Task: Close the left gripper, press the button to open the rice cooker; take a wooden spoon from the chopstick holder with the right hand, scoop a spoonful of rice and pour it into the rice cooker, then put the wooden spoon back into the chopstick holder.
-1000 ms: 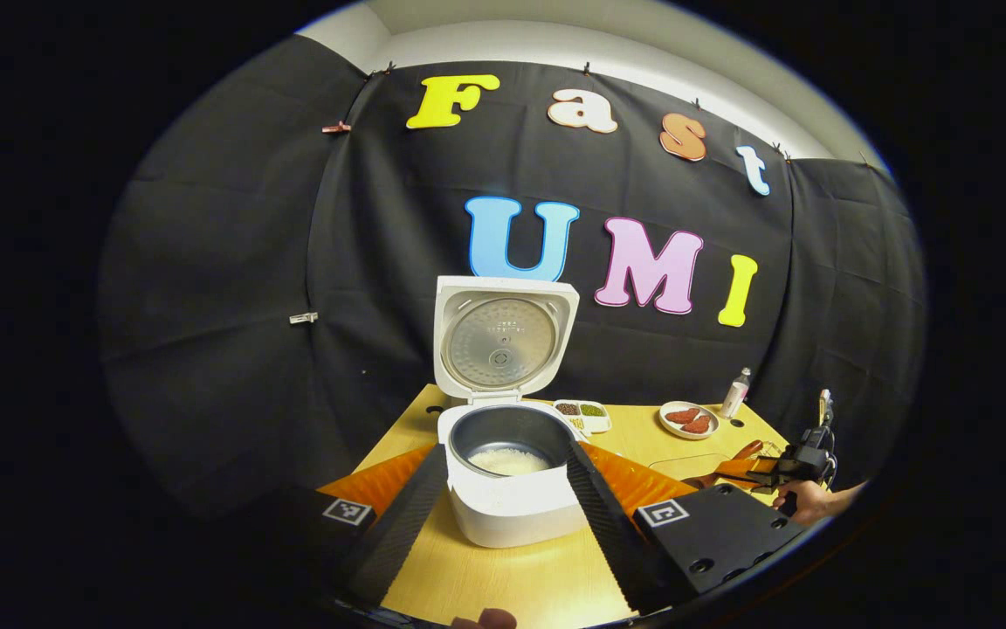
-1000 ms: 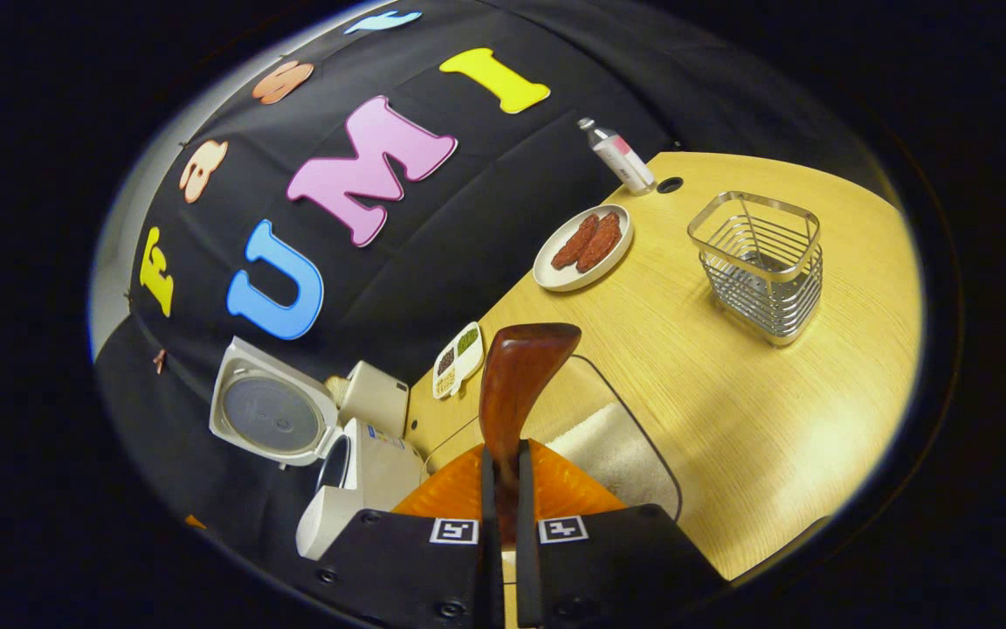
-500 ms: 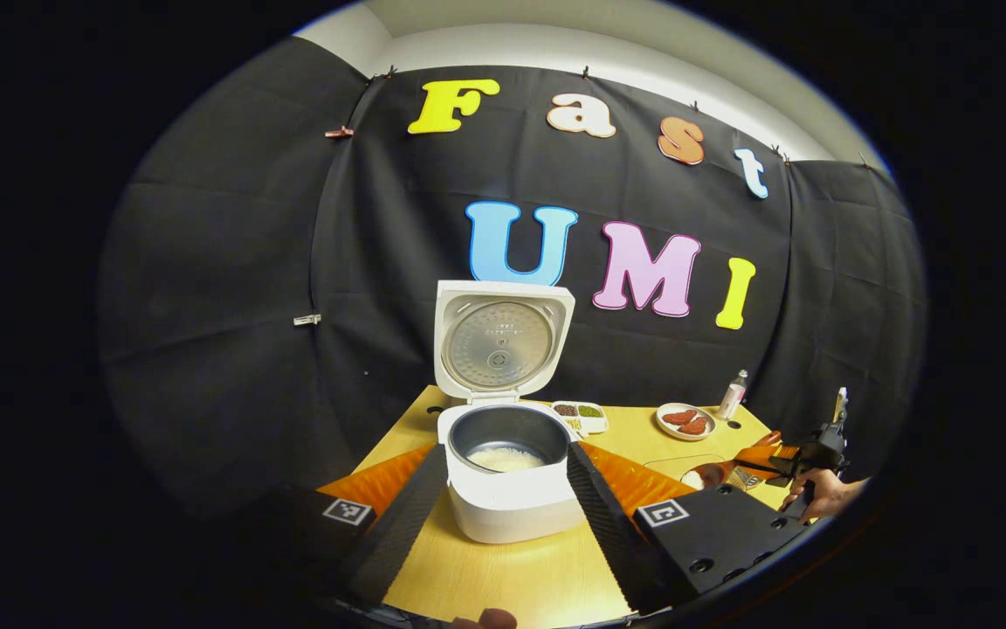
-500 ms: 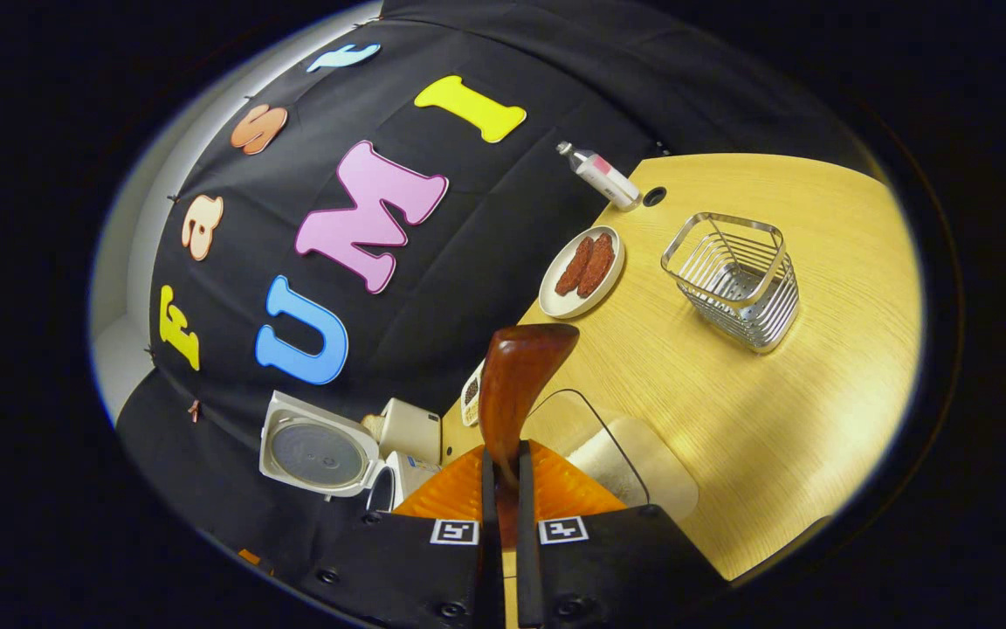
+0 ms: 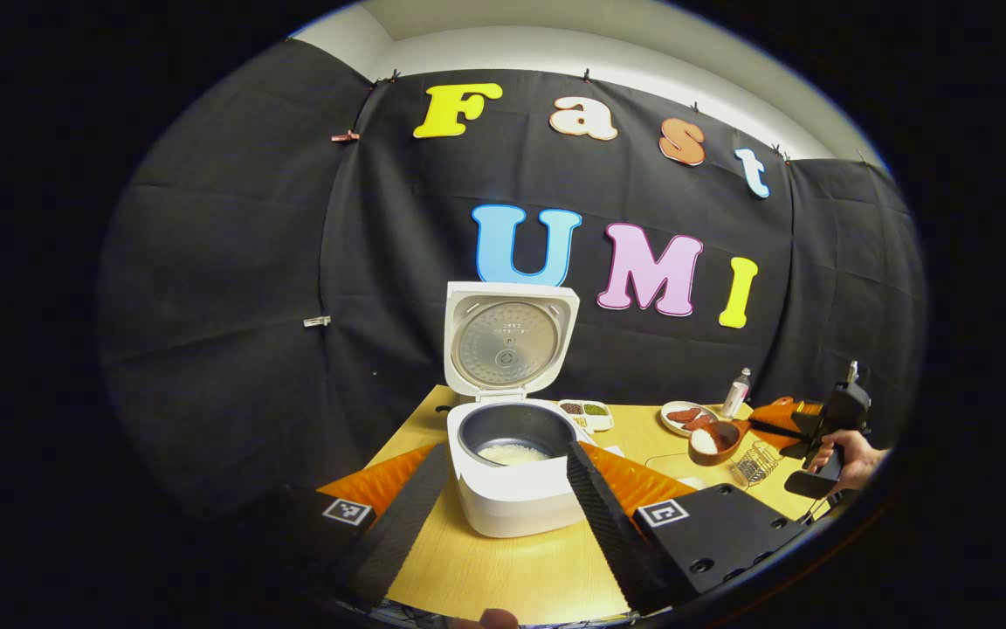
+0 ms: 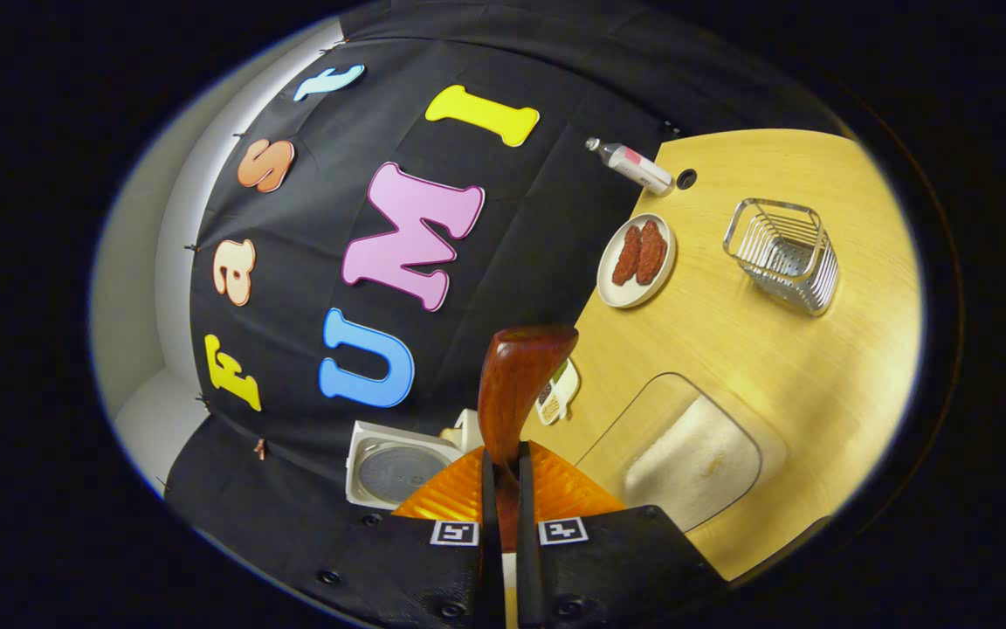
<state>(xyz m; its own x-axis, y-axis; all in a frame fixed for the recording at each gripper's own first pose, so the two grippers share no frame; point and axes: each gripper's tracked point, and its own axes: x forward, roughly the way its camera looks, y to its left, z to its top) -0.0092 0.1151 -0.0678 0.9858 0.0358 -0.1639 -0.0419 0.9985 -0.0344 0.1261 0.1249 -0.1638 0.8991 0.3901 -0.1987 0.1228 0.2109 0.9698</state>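
Sitting on the wooden table, the rice cooker has its lid upright and fully open, with some white rice in the inner pot. Behind it, a small divided dish of grains; farther right a plate with red-brown pieces and a small bottle by the black wall cloth. Wire chopstick holder stands near the table's right side; in the right gripper view the holder looks empty, well apart from the plate and bottle. A clear container of rice lies on the table nearer to that camera.

Left gripper: fingers spread wide, holding nothing, framing the cooker body between them without visible contact.

Right gripper: jaws closed down tight on the handle of the wooden spoon, which sticks out forward past the fingertips. From the left gripper view the same gripper is held by a hand off to the right, and the spoon bowl carries a scoop of white rice, raised above the table, between the plate and the holder, right of the cooker and well apart from it. Nothing sits between the spoon and the open pot except bare table and the grain dish.
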